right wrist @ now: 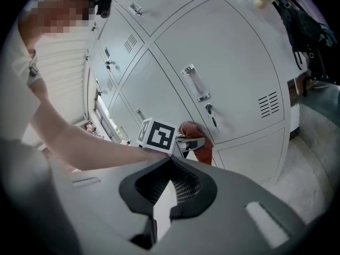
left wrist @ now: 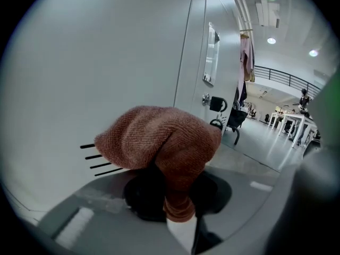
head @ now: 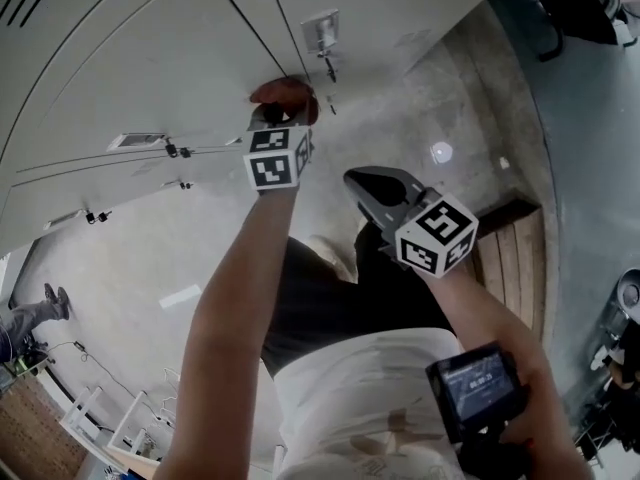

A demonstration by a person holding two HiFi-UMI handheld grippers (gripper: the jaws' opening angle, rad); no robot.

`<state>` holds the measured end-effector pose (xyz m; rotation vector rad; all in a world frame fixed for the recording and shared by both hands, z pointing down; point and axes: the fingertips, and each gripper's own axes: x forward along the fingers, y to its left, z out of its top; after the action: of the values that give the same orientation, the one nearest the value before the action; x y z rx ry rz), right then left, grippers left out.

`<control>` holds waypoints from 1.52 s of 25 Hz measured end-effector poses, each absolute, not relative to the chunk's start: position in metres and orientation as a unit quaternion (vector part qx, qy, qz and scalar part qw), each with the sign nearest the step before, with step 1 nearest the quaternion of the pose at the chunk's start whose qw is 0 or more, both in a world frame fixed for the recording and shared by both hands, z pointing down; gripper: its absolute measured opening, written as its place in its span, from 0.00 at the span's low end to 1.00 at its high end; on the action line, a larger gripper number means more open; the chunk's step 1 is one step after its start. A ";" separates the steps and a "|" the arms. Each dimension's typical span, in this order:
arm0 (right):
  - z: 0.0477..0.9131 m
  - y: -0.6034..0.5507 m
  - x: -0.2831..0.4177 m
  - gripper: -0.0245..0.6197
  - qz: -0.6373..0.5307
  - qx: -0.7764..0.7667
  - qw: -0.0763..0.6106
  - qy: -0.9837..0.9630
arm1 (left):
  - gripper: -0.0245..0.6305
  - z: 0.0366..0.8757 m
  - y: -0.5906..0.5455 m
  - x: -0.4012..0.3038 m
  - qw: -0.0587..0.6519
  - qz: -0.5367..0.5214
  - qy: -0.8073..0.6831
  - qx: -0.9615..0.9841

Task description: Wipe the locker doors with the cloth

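A reddish-brown cloth (head: pixel 285 92) is pressed against a grey locker door (head: pixel 180 58), just below that door's handle (head: pixel 322 32). My left gripper (head: pixel 283 111) is shut on the cloth, arm stretched out to the door. In the left gripper view the bunched cloth (left wrist: pixel 159 139) covers the jaws and touches the door (left wrist: pixel 106 62) beside its vent slots (left wrist: pixel 98 161). My right gripper (head: pixel 358 180) hangs back from the lockers, shut with nothing in it. The right gripper view shows its jaws (right wrist: pixel 171 166) closed, with the cloth (right wrist: pixel 201 141) beyond on the door (right wrist: pixel 234 73).
Rows of grey lockers with handles (right wrist: pixel 194 83) and key locks (right wrist: pixel 210 110) fill the wall. A concrete floor (head: pixel 150 268) lies below, with a wooden bench (head: pixel 515 253) at the right. The person's right hand also grips a small screen device (head: pixel 478 388).
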<state>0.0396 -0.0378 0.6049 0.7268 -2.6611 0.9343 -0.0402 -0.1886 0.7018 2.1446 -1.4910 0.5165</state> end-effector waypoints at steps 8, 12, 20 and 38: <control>0.602 -0.045 0.033 0.05 0.300 0.238 0.109 -0.917 | 0.16 0.701 -0.196 -0.041 0.184 0.215 -0.522 0.805; 0.602 -0.043 0.020 0.05 0.297 0.231 0.107 -0.920 | 0.16 0.707 -0.191 -0.060 0.190 0.221 -0.527 0.798; 0.601 -0.022 0.019 0.05 0.315 0.214 0.115 -0.918 | 0.16 0.714 -0.163 -0.098 0.197 0.247 -0.535 0.783; 0.592 -0.022 -0.007 0.05 0.319 0.190 0.112 -0.922 | 0.16 0.743 -0.116 -0.225 0.271 0.246 -0.624 0.690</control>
<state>-0.0074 -0.0218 0.5915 0.5592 -2.7057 0.9370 -0.2246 -0.1158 0.7429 1.8579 -1.6815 0.6629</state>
